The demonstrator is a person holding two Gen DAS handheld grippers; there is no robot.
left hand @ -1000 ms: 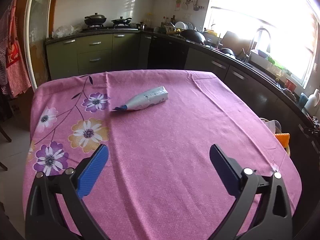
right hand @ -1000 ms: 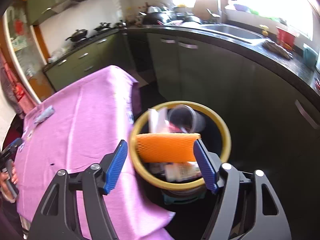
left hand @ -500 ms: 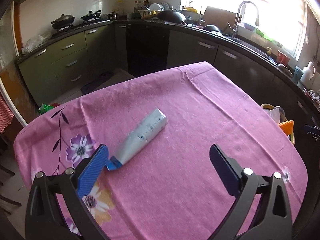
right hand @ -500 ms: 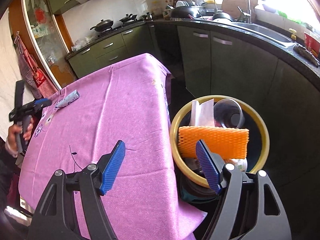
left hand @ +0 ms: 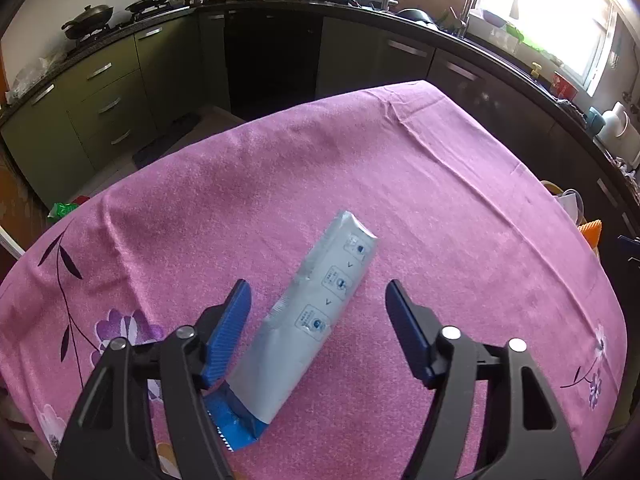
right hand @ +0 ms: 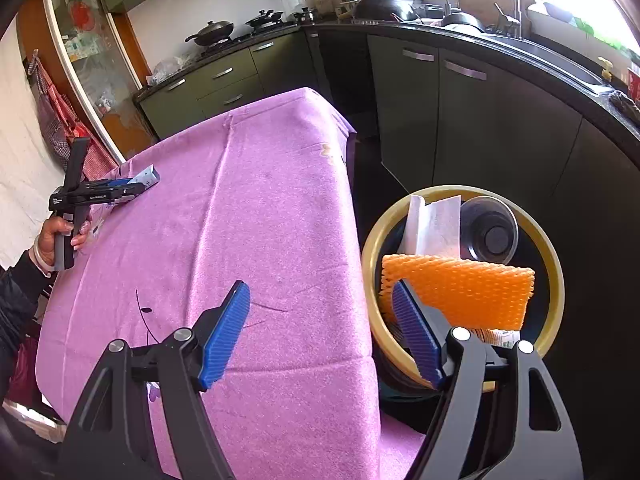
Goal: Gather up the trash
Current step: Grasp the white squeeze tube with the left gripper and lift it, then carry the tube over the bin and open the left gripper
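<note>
A silver-grey pouch (left hand: pixel 320 312) with a blue torn end lies on the pink flowered tablecloth (left hand: pixel 400 184). My left gripper (left hand: pixel 317 286) straddles it and its jaws are closing; the pads do not press on it. In the right wrist view the same pouch (right hand: pixel 146 176) and left gripper (right hand: pixel 100 194) show at the table's far left, held by a hand (right hand: pixel 56 236). My right gripper (right hand: pixel 320 288) hangs open and empty over the table's near edge, beside the yellow-rimmed bin (right hand: pixel 556 280).
The bin stands on the floor right of the table and holds an orange foam net (right hand: pixel 460 292), white paper (right hand: pixel 436 224) and a clear plastic cup (right hand: pixel 488 232). Dark kitchen cabinets (right hand: pixel 480 128) and the counter run behind and to the right.
My left gripper came forward over the pouch, which now lies between its narrowed jaws. My right gripper drew back from over the bin toward the table, away from the orange net.
</note>
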